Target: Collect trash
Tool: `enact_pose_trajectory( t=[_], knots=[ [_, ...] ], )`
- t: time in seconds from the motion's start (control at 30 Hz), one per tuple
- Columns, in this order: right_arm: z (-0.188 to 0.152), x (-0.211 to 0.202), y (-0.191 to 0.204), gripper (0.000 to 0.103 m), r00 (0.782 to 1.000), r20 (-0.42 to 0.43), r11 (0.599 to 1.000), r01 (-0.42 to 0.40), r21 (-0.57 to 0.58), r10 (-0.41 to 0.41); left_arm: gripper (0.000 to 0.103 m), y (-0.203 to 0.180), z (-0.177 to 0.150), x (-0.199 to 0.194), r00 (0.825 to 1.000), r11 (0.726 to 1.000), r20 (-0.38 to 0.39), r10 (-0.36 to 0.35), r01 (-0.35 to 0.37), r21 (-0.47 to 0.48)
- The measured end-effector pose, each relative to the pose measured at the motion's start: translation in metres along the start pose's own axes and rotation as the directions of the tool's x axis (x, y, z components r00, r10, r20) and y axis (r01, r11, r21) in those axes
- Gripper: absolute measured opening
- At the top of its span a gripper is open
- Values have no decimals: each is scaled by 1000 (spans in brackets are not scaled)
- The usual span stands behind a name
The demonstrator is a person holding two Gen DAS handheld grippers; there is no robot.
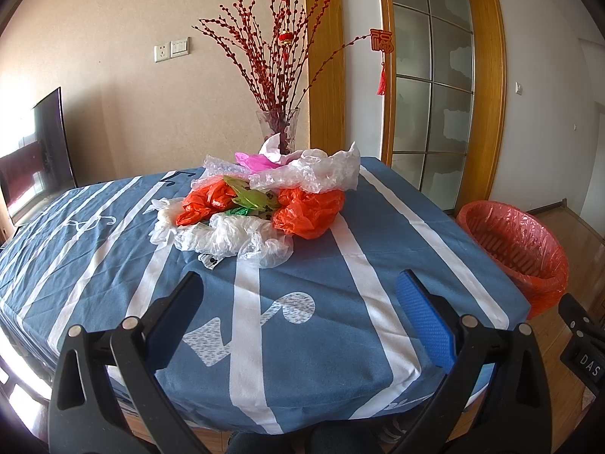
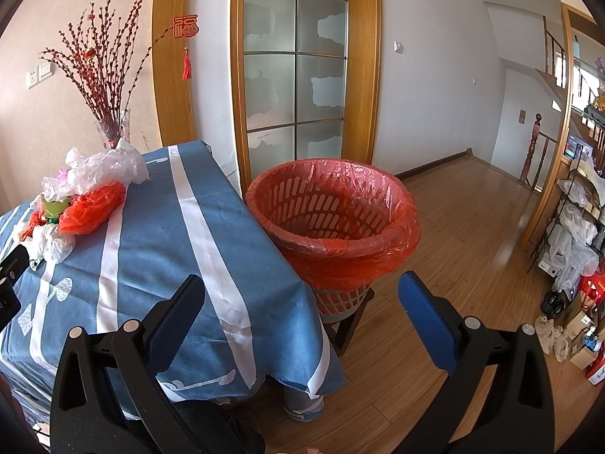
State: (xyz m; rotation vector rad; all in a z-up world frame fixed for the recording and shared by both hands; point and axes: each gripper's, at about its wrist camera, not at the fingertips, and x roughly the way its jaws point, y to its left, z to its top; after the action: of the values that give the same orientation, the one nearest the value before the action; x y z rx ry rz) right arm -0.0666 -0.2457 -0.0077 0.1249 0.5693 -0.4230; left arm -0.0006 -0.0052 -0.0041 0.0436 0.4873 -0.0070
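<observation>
Left gripper (image 1: 300, 302): 2 fingers spread wide, nothing between them, held above the near part of the table (image 1: 94, 265). The blue pad of 1 finger (image 1: 423, 321) faced the lens; the other finger's pad was in shadow. The hand holding it was out of frame.

Right gripper (image 2: 302, 304): 2 fingers likewise wide apart and holding nothing, poised over the table's right corner and the floor beside it. A black part at the left edge of the right wrist view was cut off; it could not be identified with certainty.

Trash pile (image 1: 257, 204): crumpled plastic bags, orange, clear, white, green and pink, heaped mid-table on the blue striped cloth (image 1: 321, 283), well apart from both grippers. The count of bags could not be told; layers overlapped.

Vase (image 1: 278, 128): glass, with red branches, directly behind the pile; its base hidden by the bags.

Bin (image 2: 332, 212): slatted basket lined with a red bag, just beside the table's right edge. Its bottom was hidden, its interior only partly seen. In the left wrist view it was partly cut off by the table.
</observation>
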Motion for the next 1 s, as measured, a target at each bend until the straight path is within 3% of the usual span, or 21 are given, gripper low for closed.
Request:
enact_pose_trajectory(
  t=[0.3,0.5,0.67,0.73,0.8,0.93,1.0],
  knots=[
    [18,0,12,101,997,19,997,-70,-11,70,99,10,2,12,1000,1000,-21,23,-24,-18],
    [51,14,57,101,976,5,975,-219,-48,219,99,47,12,28,996,993,-52,73,-77,-86],
    [76,35,114,93,938,-32,932,-347,-110,345,99,88,22,47,987,980,-74,145,-153,-128],
    [86,47,138,79,920,-58,912,-391,-124,387,99,104,26,54,982,973,-84,170,-181,-145],
    [96,59,159,75,901,-81,891,-434,-130,427,99,120,29,63,977,965,-98,191,-205,-161],
    [111,83,195,72,855,-110,850,-517,-101,507,99,146,35,80,969,952,-120,214,-235,-197],
    [115,98,208,71,842,-129,841,-535,-81,523,99,154,38,86,967,948,-127,219,-242,-208]
  ],
)
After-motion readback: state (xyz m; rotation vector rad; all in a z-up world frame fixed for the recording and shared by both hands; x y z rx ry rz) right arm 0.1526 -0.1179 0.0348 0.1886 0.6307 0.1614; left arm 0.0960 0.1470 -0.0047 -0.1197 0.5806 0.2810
